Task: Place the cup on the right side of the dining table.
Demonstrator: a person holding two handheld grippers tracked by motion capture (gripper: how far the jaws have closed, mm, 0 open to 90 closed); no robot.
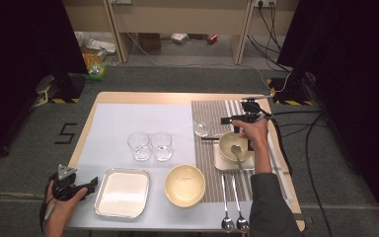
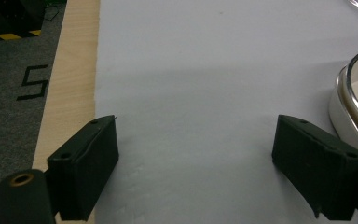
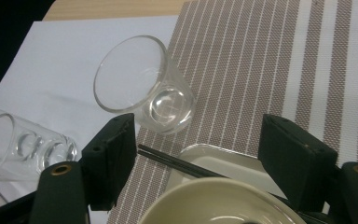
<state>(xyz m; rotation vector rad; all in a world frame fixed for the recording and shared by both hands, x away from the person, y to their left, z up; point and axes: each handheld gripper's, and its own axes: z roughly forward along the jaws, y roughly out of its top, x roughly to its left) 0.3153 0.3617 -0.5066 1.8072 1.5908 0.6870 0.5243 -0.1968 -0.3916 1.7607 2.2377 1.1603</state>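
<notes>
My right hand-held gripper [image 1: 240, 129] hangs wide open and empty above the bowl [image 1: 234, 145] with its spoon [image 1: 236, 153] on the mat [image 1: 208, 163], while the left [image 1: 90, 185] rests open on the surface [image 1: 113, 118]

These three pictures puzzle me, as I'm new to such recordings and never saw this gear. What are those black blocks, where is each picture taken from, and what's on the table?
A person sits at a table holding a two-jaw tool in each hand. The high view looks down from above; the other two come from cameras riding on the tools, so the black blocks are their jaws.

The left hand-held gripper rests near the table's edge beside a metal tray, jaws open with nothing between them. The right hand-held gripper hovers over a bowl holding a spoon, jaws open and holding nothing.

Also there: a striped placemat, three glasses, a larger empty bowl, chopsticks and two more spoons.
</notes>
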